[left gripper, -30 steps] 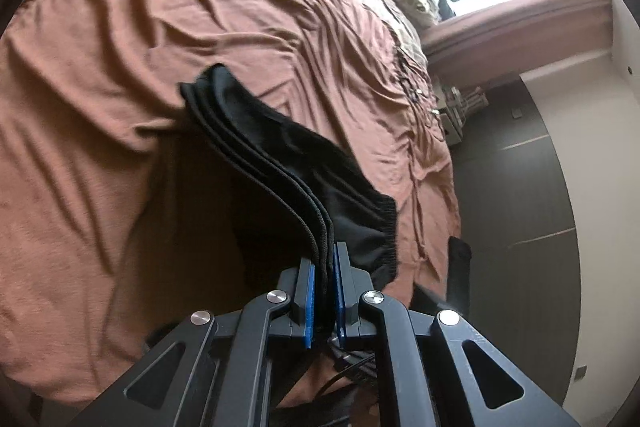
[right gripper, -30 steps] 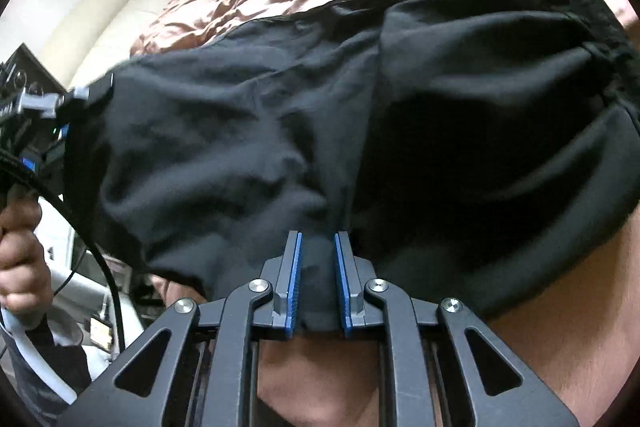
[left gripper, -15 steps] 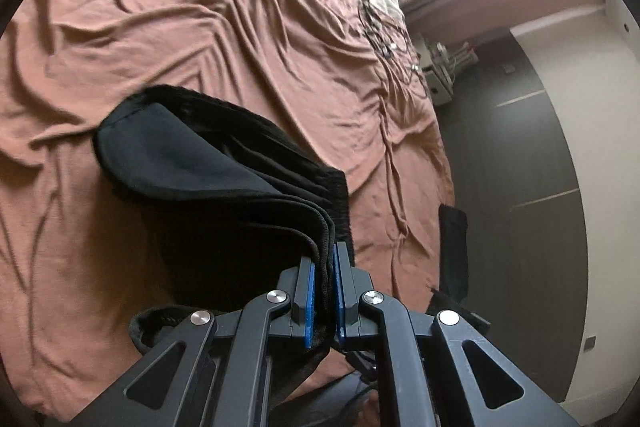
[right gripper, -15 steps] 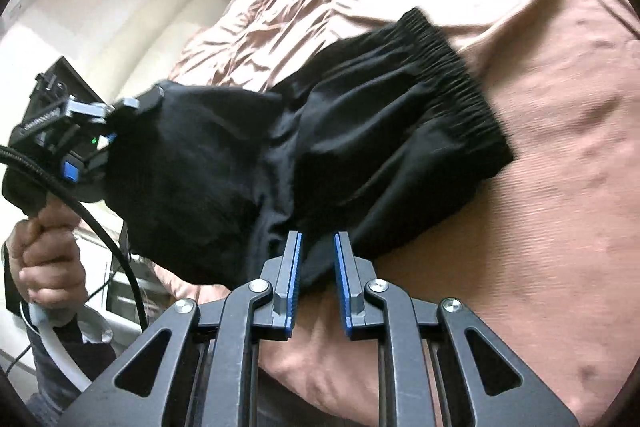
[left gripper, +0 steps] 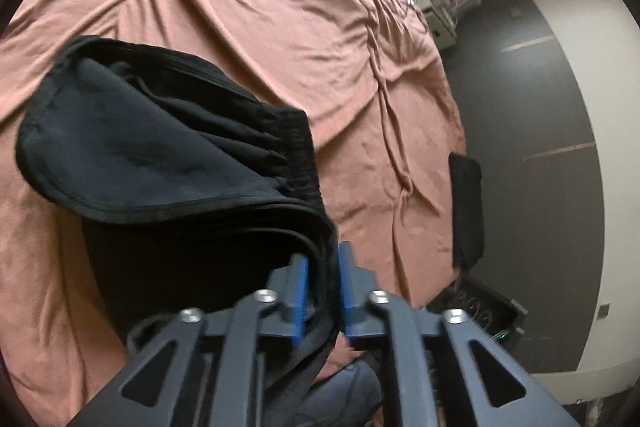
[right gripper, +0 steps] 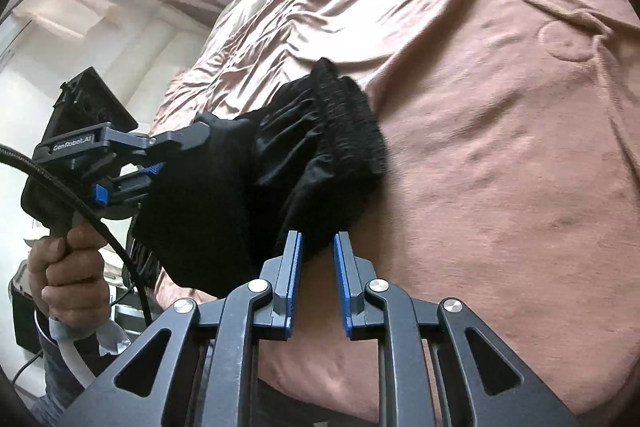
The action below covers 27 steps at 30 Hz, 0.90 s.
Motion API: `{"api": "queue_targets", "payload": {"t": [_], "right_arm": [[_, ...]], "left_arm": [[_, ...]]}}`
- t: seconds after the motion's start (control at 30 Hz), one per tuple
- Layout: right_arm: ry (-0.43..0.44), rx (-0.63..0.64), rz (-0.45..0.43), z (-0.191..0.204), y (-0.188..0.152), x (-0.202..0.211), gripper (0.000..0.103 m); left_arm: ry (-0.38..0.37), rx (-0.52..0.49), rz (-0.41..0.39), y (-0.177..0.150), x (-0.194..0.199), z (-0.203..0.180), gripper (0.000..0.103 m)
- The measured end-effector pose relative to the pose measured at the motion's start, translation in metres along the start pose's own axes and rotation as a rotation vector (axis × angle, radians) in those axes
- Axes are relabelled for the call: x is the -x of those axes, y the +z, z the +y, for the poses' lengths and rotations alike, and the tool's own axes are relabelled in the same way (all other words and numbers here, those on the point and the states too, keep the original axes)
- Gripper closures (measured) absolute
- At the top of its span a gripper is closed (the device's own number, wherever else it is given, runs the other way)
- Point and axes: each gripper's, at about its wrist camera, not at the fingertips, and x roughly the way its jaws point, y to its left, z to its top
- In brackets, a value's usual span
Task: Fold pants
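- Your left gripper (left gripper: 323,277) has its jaws clamped on the stacked edges of the pants (left gripper: 168,163), keeping the layers aligned.
- The pants lie bunched near the bed's (right gripper: 500,147) edge, waistband farthest in.
- Your right gripper (right gripper: 317,267) has its jaws apart and empty, just beside the cloth.

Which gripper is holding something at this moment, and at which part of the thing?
The left gripper is shut on the black pants, clamping the stacked folded edges at the near corner. The right gripper is open, holding nothing.
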Motion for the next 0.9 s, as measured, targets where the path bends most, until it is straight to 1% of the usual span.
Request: {"api": "queue_targets", "payload": {"t": [0.03, 0.1, 0.13, 0.17, 0.2, 0.3, 0.37, 0.43, 0.47, 0.57, 0.67, 0.8, 0.9], "right_arm": [[-0.004, -0.007, -0.007, -0.001, -0.001, 0.004, 0.061], [-0.013, -0.025, -0.026, -0.006, -0.001, 0.012, 0.048], [-0.017, -0.032, -0.033, -0.007, -0.001, 0.015, 0.046], [-0.023, -0.039, -0.035, -0.008, -0.001, 0.017, 0.046], [-0.030, -0.046, -0.035, -0.010, -0.001, 0.021, 0.046], [-0.030, -0.061, -0.044, -0.009, -0.002, 0.027, 0.046], [-0.029, -0.061, -0.045, -0.007, 0.001, 0.027, 0.042], [-0.028, -0.056, -0.043, -0.003, 0.002, 0.026, 0.034], [-0.030, -0.047, -0.039, 0.000, 0.003, 0.024, 0.033], [-0.032, -0.012, -0.012, 0.009, 0.006, 0.012, 0.032], [-0.055, 0.020, 0.018, 0.013, 0.010, -0.003, 0.032], [-0.085, 0.053, 0.046, 0.016, 0.015, -0.018, 0.032], [-0.091, 0.060, 0.057, 0.015, 0.017, -0.024, 0.032]], "left_arm": [[-0.019, -0.002, 0.008, -0.001, -0.002, -0.001, 0.067], [-0.056, -0.009, 0.008, -0.003, -0.002, -0.004, 0.041], [-0.058, -0.018, 0.000, -0.004, 0.001, -0.006, 0.036], [-0.055, -0.024, -0.009, -0.005, 0.004, -0.006, 0.027], [-0.051, -0.027, -0.021, -0.006, 0.008, -0.005, 0.020], [-0.031, -0.017, -0.044, -0.006, 0.020, 0.004, 0.015], [-0.010, -0.006, -0.058, -0.007, 0.026, 0.012, 0.010], [0.014, 0.009, -0.070, -0.009, 0.030, 0.023, 0.006], [0.020, 0.018, -0.072, -0.009, 0.030, 0.027, 0.004], [0.029, 0.065, -0.072, -0.011, 0.028, 0.046, 0.004], [0.037, 0.113, -0.075, -0.010, 0.024, 0.065, 0.004], [0.042, 0.152, -0.088, -0.007, 0.020, 0.083, 0.004], [0.051, 0.156, -0.102, -0.002, 0.017, 0.091, 0.004]]}}
